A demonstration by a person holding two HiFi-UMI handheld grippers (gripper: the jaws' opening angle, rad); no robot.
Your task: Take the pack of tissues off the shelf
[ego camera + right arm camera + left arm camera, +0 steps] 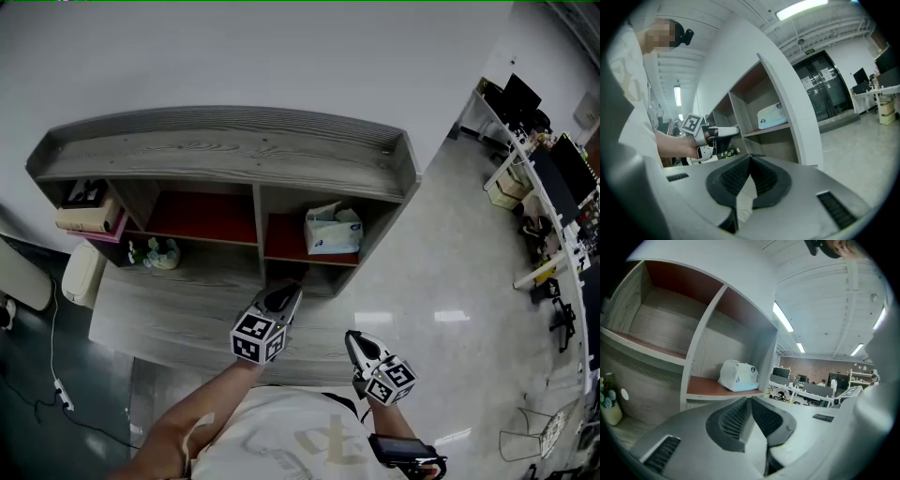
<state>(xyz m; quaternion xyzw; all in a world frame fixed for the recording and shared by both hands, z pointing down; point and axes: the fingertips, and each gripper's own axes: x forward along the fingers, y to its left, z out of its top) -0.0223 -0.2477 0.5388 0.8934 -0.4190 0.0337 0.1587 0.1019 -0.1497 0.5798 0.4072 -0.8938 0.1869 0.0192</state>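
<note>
**Pack of tissues** (332,232): white and pale blue soft pack. It stands on the red-brown board of the right-hand compartment of the shelf, close to that compartment's right wall, and neither gripper touches it. The left gripper view shows it (738,376) at 12 o'clock beyond the jaw tips, and the right gripper view shows it (772,115) at 1 o'clock.

**Shelf** (225,150): grey wood-grain unit with a raised rim on its top board. The upper row has three compartments, and a broad grey ledge runs below them.

**Left gripper** (289,294): held in front of the shelf, below the divider between the middle and right compartments. In the head view the pack lies at 1 o'clock from it and well apart. Its jaws (751,401) meet at the tips with nothing between them.

**Right gripper** (354,339): at 4 o'clock from the left gripper and nearer the person. The pack lies at 12 o'clock from it and farther off. Its jaws (750,159) are together at the tips and hold nothing.

**Stacked boxes** (89,214): cream and pink, in the left compartment, with a square-marker card above them.

**Small vase of flowers** (159,253): on the lower ledge at 8 o'clock from the pack.

**Desks with monitors** (553,169): along the wall at 3 o'clock, well apart from the shelf.
</note>
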